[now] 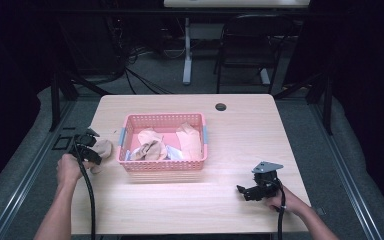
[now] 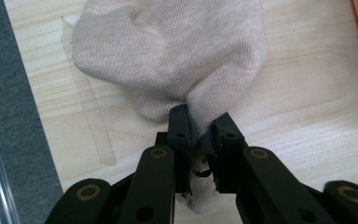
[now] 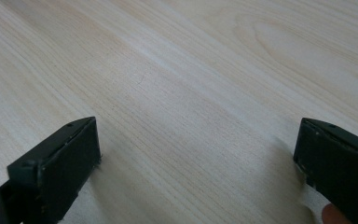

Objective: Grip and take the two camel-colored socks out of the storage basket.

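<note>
- While a fold of the beige sock (image 2: 172,56) is pinched between the jaws of the left gripper (image 2: 200,135), the rest of the sock is spread on the bench (image 2: 307,107), just left of the pink basket (image 1: 164,166) as seen from the high view.
- Since only a narrow bunch of knit is caught near the jaw tips, the sock could be lost if it is lifted quickly; the fabric could be pulled out by the sock's own weight.
- Because the knit is soft and stretchy, a thread could be snagged on a jaw edge, and the sock could be dragged along instead of being let go cleanly.
- As the basket wall (image 1: 121,145) stands just beside the sock (image 1: 101,149), it could be knocked or pushed across the bench by the left gripper (image 1: 84,140) or by the trailing cable, should the hand be swung toward it low.
- If the sock is carried over the rim too low, its hanging end could be caught on the lattice and left draped over the edge rather than dropped among the other socks (image 1: 152,147) inside.
- Given that the right gripper (image 3: 196,163) is held with its jaws wide and nothing between them, low over bare bench at the near right (image 1: 254,192), well apart from the basket, no support could be lent by it if the basket slid.
</note>
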`<move>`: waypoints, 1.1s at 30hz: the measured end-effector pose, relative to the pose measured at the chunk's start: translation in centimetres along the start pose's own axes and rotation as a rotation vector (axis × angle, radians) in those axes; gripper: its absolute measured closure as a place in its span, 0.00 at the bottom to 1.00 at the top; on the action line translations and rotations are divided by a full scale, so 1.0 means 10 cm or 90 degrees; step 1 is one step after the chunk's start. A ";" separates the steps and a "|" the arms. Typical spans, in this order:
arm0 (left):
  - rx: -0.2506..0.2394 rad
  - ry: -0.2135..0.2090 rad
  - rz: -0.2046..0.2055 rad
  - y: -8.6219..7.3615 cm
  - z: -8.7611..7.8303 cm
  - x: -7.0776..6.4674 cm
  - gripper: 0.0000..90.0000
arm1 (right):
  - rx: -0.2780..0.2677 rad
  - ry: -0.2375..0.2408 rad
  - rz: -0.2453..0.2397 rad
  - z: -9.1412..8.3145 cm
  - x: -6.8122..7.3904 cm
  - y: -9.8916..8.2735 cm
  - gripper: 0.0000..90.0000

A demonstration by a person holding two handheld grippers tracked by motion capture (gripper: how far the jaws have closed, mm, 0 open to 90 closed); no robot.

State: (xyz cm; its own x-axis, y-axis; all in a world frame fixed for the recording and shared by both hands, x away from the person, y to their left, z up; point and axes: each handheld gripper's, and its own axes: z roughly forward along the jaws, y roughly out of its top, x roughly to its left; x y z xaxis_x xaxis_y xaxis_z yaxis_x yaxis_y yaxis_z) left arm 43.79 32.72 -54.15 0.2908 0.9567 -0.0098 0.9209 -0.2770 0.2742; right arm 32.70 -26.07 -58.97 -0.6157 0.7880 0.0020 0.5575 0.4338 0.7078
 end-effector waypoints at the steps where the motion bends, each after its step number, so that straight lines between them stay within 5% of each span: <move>1: -0.003 -0.004 -0.002 0.00 0.00 0.00 0.87 | 0.000 -0.001 0.000 0.00 0.00 0.00 0.00; 4: -0.001 -0.011 -0.003 -0.01 -0.04 0.00 0.75 | 0.000 0.000 0.000 0.00 0.00 0.00 0.00; 11: -0.014 -0.019 -0.023 0.00 -0.26 0.06 0.24 | 0.000 -0.002 0.001 0.00 0.00 0.00 0.00; 17: -0.033 -0.031 -0.028 0.01 -0.51 0.12 0.02 | -0.001 -0.002 0.001 0.00 0.00 0.00 0.00; 22: -0.075 -0.041 -0.031 0.04 -0.74 0.13 0.00 | 0.002 -0.003 -0.001 0.00 0.00 0.00 0.00; 33: -0.122 -0.016 -0.018 0.15 -1.11 0.11 0.00 | -0.001 -0.002 0.002 0.00 0.00 0.00 0.00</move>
State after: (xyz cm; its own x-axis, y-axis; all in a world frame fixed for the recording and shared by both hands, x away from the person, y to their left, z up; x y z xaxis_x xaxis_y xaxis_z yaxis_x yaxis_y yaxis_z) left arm 42.61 34.37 -43.13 0.2743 0.9607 -0.0428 0.8631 -0.2263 0.4516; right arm 32.68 -26.05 -58.98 -0.6124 0.7905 0.0014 0.5581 0.4312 0.7089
